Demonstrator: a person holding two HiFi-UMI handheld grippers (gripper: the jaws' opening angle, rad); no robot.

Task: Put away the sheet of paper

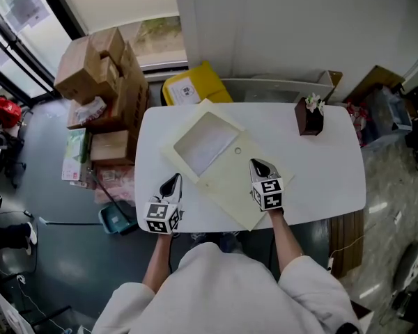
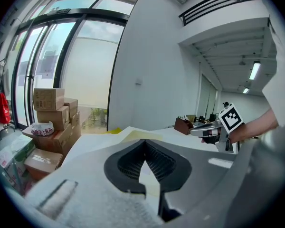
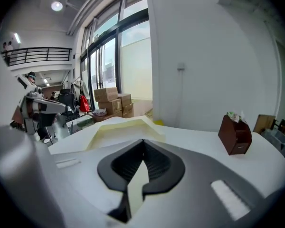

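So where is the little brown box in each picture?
Head view: the brown box sits upper right, on the white table's far side.
Left gripper view: small, just right of centre.
Right gripper view: bigger, on the right.
Shared landmark: the pale yellow folder, seen in all three.

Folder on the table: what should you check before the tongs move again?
1. Right tongs closed at the tips: ok.
2. Left tongs closed at the tips: ok.
3. Either tongs really pinching the folder: cannot tell.
4. Paper lying within the folder's outline: ok.
5. Paper tucked fully inside: cannot tell.
6. Brown box well apart from the folder: ok.
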